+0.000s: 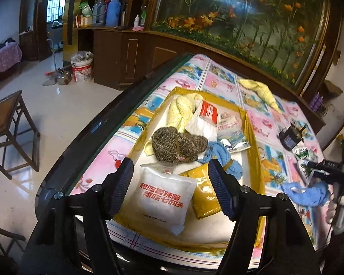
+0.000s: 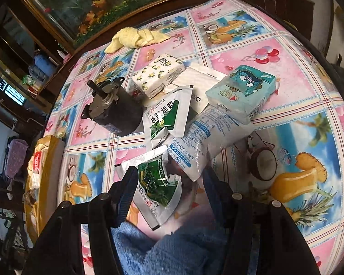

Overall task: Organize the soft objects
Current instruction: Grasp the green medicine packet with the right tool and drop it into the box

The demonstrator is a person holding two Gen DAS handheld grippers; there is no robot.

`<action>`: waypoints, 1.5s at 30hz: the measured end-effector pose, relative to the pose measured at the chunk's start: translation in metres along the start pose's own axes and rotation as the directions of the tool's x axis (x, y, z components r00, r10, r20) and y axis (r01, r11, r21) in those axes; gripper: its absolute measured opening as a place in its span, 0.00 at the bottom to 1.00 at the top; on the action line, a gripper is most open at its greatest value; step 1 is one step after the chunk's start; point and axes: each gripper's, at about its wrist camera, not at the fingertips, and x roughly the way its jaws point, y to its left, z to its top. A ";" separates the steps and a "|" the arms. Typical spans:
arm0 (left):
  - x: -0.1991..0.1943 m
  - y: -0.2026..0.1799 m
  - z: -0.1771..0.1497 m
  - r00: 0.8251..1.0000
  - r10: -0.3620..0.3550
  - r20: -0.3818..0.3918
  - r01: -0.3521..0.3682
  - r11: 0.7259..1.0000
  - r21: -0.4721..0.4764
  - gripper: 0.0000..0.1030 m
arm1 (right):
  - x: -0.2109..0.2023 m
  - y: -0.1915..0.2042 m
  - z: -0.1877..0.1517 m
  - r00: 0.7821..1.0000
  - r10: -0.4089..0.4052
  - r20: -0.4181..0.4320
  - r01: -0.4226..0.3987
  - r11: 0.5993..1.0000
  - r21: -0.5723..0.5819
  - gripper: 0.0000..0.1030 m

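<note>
Both grippers over the patterned tabletop, jaws apart, nothing gripped.

We find the left gripper above the shallow gold-rimmed box near the tabletop's left edge, jaws parted and empty, over a white pillow-shaped packet with red lettering. The box also holds a brown speckled knitted cloth, a pale yellow fleece cloth and a light blue cloth. We note the right gripper with jaws parted above a green-and-white foil sachet, with a blue terry towel bunched between the finger bases; whether it is pinched, we cannot tell. A second yellow cloth lies by the far edge.
</note>
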 end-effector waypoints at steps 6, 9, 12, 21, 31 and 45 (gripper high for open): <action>-0.023 -0.001 0.002 0.995 -0.053 0.086 0.054 0.998 -0.010 0.66 | 0.014 0.018 -0.005 1.000 -0.024 -0.010 0.023 0.995 -0.099 0.54; -0.027 0.001 0.001 0.993 -0.061 0.105 0.064 0.998 -0.021 0.66 | 0.011 0.033 -0.016 0.999 -0.050 0.001 0.049 0.982 -0.181 0.46; -0.028 0.004 0.000 0.992 -0.062 0.107 0.067 0.997 -0.041 0.66 | 0.005 0.046 -0.027 0.999 -0.043 0.019 0.046 0.968 -0.246 0.34; -0.028 0.013 -0.007 0.994 -0.079 0.079 0.085 0.993 -0.087 0.66 | -0.025 0.069 -0.030 0.997 0.049 0.067 -0.028 0.958 -0.286 0.22; -0.021 0.009 -0.003 0.988 -0.126 0.089 0.132 0.989 -0.063 0.66 | -0.065 0.097 -0.028 0.984 0.117 0.136 -0.069 0.945 -0.319 0.22; -0.034 0.044 -0.009 0.981 -0.144 0.132 0.163 0.975 -0.148 0.66 | -0.061 0.222 -0.042 0.929 0.370 -0.022 -0.347 0.846 -0.406 0.22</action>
